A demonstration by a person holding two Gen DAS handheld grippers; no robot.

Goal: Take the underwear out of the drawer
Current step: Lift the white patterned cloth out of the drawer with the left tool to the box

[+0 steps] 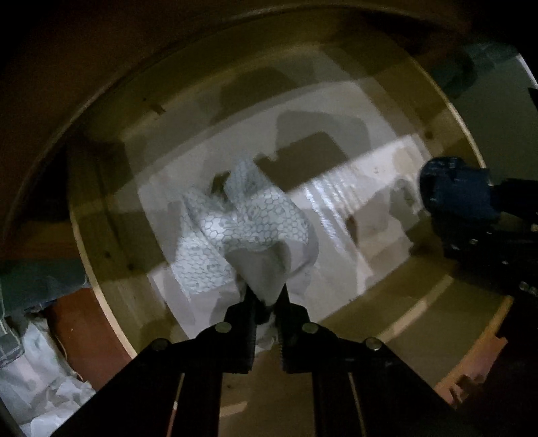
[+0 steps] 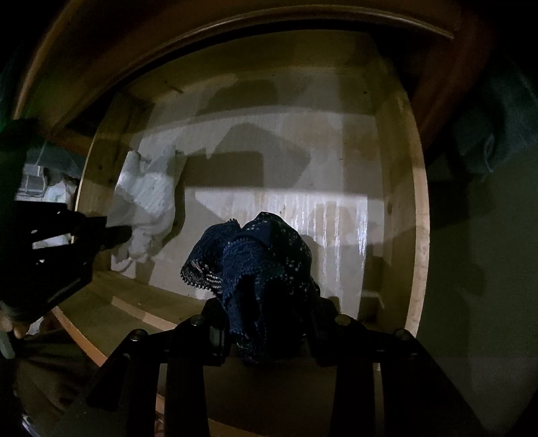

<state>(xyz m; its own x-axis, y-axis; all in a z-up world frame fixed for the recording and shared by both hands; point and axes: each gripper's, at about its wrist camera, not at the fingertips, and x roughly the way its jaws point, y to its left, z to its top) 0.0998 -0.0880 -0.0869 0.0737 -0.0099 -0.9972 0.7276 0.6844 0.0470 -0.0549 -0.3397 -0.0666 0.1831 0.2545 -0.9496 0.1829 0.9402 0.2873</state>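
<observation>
White underwear (image 1: 248,222) with a grey honeycomb print hangs bunched from my left gripper (image 1: 267,295), which is shut on its edge over the pale drawer floor. In the right wrist view the same garment (image 2: 148,195) sits at the drawer's left end, with the left gripper (image 2: 114,235) on it. Navy lace underwear (image 2: 255,269) is bunched between the fingers of my right gripper (image 2: 269,322), which is shut on it. The left wrist view shows that blue bundle (image 1: 450,188) at the right, above the wooden drawer (image 1: 111,208).
The drawer's light wooden walls (image 2: 420,235) ring a white lined floor in patchy light. Outside its left wall lie white crumpled cloth (image 1: 33,369) and a teal garment (image 1: 40,279). A dark cloth (image 2: 487,144) sits beyond the right wall. The dresser frame (image 2: 235,20) overhangs the back.
</observation>
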